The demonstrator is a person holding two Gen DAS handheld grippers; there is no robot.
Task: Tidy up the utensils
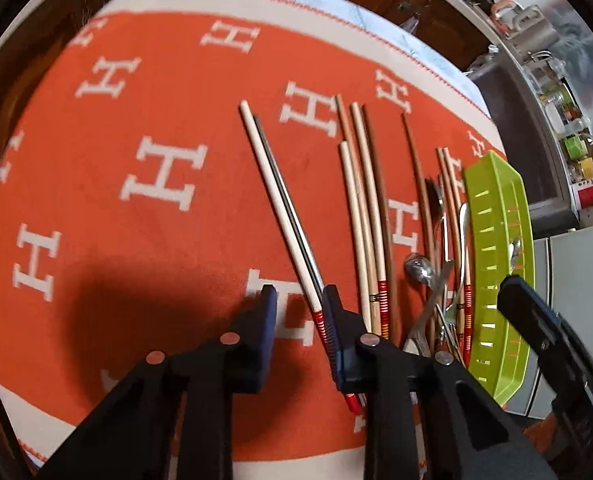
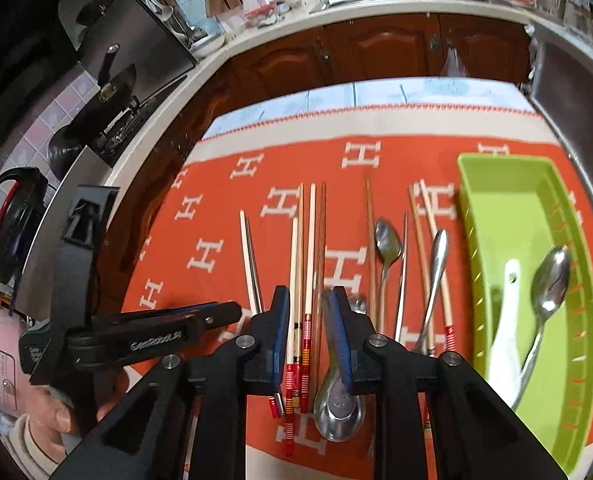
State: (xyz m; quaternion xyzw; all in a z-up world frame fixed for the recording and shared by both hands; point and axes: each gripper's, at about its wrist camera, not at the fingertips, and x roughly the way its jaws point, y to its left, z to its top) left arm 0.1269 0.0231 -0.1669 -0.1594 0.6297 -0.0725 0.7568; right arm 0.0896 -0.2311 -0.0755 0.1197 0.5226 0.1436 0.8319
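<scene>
Several chopsticks [image 1: 360,216] and metal spoons [image 1: 418,270] lie on an orange cloth [image 1: 136,120] with white H marks. My left gripper [image 1: 299,300] is open; a cream chopstick with a red end [image 1: 280,208] and a dark one beside it run past the inner face of its right finger. My right gripper [image 2: 307,300] is open, low over a group of chopsticks [image 2: 308,264] and a wide metal spoon [image 2: 338,404]. A green tray [image 2: 492,208] at the right holds a white spoon [image 2: 504,336] and a metal spoon [image 2: 550,280].
The green tray [image 1: 496,240] shows at the right of the left wrist view. The other gripper's body [image 2: 96,336] sits left of my right gripper. A kitchen counter [image 2: 336,0] and wooden cabinets [image 2: 376,52] stand beyond the table.
</scene>
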